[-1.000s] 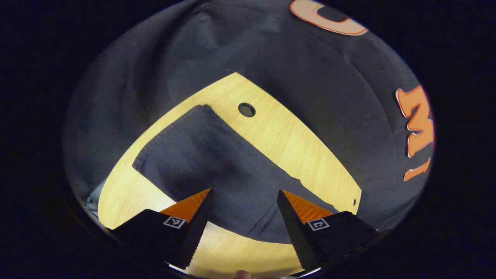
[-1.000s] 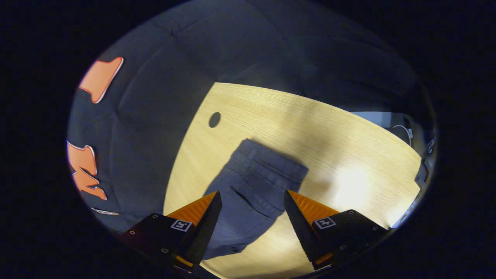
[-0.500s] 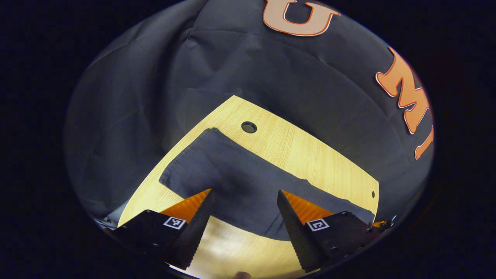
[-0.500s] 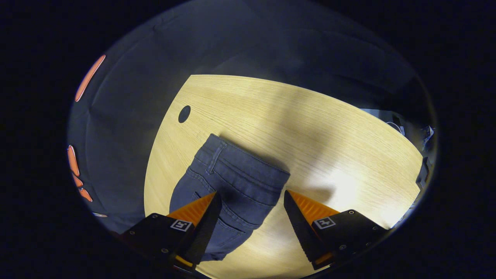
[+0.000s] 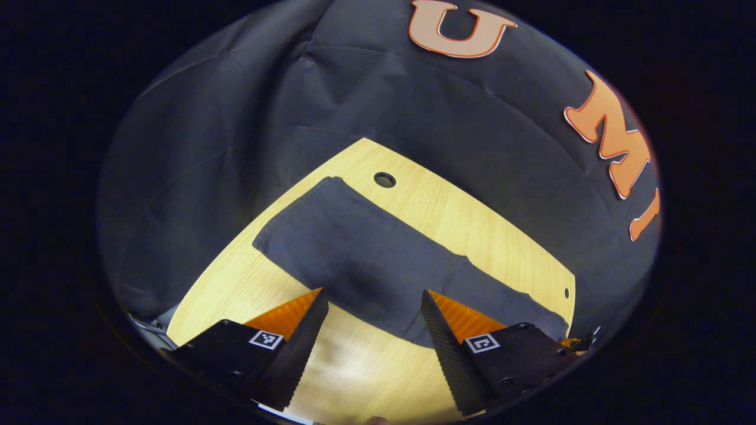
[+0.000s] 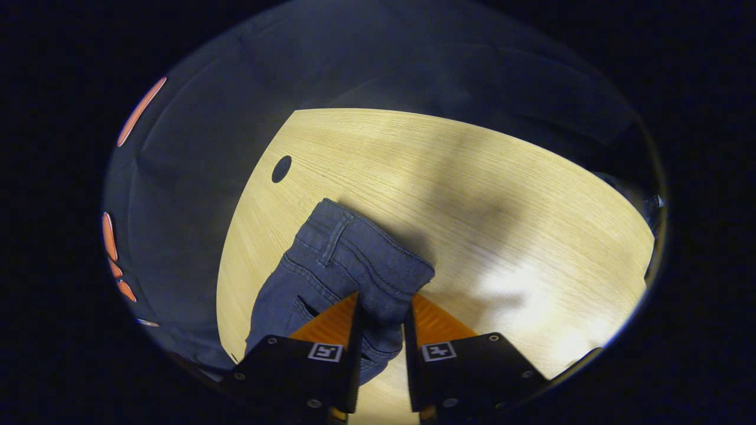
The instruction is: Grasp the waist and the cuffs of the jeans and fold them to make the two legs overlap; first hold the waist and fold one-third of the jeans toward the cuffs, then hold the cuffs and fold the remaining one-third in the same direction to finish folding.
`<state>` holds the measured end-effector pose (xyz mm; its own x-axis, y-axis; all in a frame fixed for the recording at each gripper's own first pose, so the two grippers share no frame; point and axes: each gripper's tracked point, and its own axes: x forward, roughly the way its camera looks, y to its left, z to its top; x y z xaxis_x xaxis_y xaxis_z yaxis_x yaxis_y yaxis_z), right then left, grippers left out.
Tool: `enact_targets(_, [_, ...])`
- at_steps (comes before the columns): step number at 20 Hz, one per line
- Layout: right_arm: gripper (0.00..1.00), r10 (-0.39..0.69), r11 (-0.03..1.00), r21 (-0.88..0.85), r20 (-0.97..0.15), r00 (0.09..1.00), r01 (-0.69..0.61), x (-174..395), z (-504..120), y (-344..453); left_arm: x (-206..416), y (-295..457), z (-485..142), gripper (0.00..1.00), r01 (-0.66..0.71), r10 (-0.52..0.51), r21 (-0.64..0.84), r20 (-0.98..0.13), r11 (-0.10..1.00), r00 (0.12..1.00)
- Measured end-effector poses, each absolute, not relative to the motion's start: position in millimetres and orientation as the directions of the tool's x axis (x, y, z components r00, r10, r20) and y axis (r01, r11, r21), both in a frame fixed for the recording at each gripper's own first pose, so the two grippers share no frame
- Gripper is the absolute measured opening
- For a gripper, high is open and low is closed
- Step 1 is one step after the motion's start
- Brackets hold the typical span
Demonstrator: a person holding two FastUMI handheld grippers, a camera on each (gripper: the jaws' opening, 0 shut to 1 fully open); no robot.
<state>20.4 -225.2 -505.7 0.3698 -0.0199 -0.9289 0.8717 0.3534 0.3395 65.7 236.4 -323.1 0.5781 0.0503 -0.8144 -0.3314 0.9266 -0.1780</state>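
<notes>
Dark blue jeans (image 5: 378, 260) lie flat on the light wooden table (image 5: 472, 236), legs together, with the cuffs (image 5: 292, 215) at the far left in the left gripper view. My left gripper (image 5: 372, 298) hovers open over the near edge of the legs, nothing between its fingers. In the right gripper view the waist end of the jeans (image 6: 348, 254) shows its waistband, belt loop and a pocket. My right gripper (image 6: 381, 310) is shut on the waistband's near edge, the cloth bunched between both fingers.
The table (image 6: 472, 195) has a round cable hole (image 5: 384, 179) just beyond the jeans, seen too as the hole (image 6: 281, 169) in the right gripper view. Black cloth walls the booth behind the table. A small hole (image 5: 566, 292) sits near the table's right end.
My right gripper moved onto the waistband and went from open to shut on it. The left gripper drew back slightly and stayed open above the legs.
</notes>
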Motion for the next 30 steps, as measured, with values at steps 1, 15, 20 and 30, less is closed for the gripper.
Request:
enact_targets(1, [0.23,-0.028,0.368,0.333,-0.929,0.368,0.868,22,-508,-224,63,236,-326,0.95,-0.325,0.062,-0.160,-0.814,0.932,0.578])
enact_targets(15, [0.12,-0.129,0.572,0.406,-0.813,0.567,0.712,53,-394,-192,73,211,-299,0.95,-0.150,-0.020,-0.164,-0.737,0.975,0.675])
enact_targets(20, [0.12,-0.152,0.676,0.364,-0.781,0.605,0.640,70,-348,-158,76,211,-301,0.95,-0.125,-0.074,-0.214,-0.731,0.969,0.678])
enact_targets(30, [0.12,-0.083,0.780,0.372,-0.735,0.673,0.504,109,-309,-67,65,246,-299,0.95,-0.163,-0.101,-0.283,-0.729,0.945,0.677])
